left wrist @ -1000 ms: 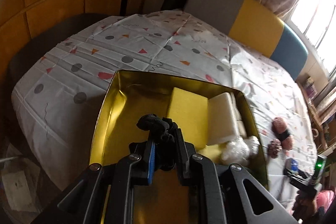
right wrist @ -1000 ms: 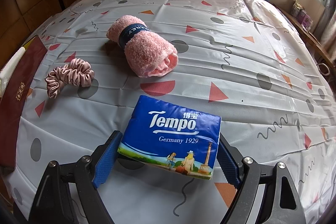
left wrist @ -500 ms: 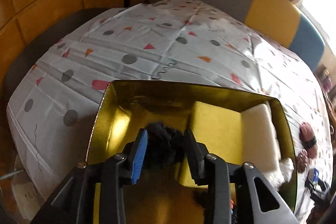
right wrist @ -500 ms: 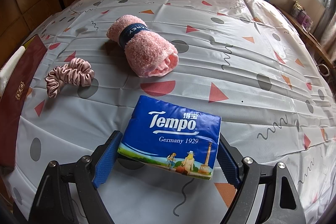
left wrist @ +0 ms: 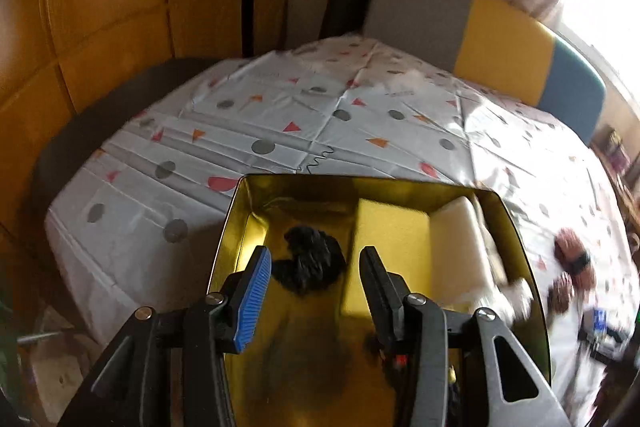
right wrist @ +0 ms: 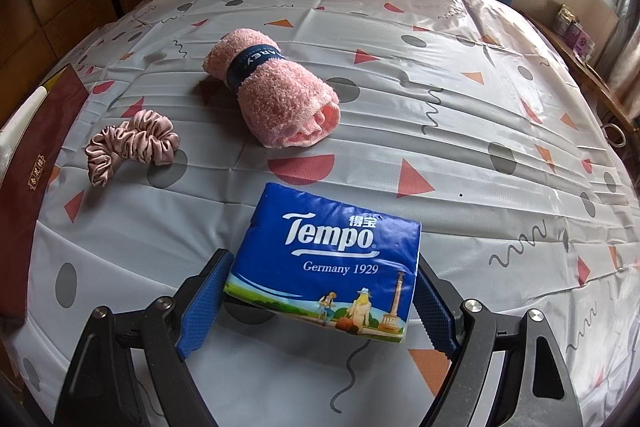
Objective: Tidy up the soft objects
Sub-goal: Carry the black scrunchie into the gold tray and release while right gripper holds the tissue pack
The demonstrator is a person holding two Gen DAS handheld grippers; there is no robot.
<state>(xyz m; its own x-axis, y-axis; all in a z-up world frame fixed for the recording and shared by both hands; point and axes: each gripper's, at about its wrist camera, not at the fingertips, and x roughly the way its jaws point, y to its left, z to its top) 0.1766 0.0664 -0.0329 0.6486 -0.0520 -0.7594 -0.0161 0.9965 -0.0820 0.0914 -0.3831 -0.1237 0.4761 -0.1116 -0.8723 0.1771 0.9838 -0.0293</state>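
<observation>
My left gripper (left wrist: pixel 314 267) is open above the gold-lined box (left wrist: pixel 244 195). A black soft item (left wrist: pixel 314 261) lies loose on the box floor between the fingers. A yellow sponge (left wrist: pixel 394 235) and a white sponge (left wrist: pixel 460 239) lie in the box to its right. My right gripper (right wrist: pixel 320 287) is shut on a blue Tempo tissue pack (right wrist: pixel 332 251), at the table surface. A rolled pink towel (right wrist: pixel 276 95) and a pink satin scrunchie (right wrist: pixel 132 143) lie on the tablecloth beyond it.
The box's dark red side (right wrist: pixel 24 163) is at the left edge of the right wrist view. Chairs (left wrist: pixel 500 51) stand along the table's far side. A wooden wall (left wrist: pixel 100 7) is at the left. The towel and scrunchie also show blurred (left wrist: pixel 572 263).
My left gripper opened and let go of the black soft item, which now lies on the box floor. The right gripper and the tissue pack have not moved.
</observation>
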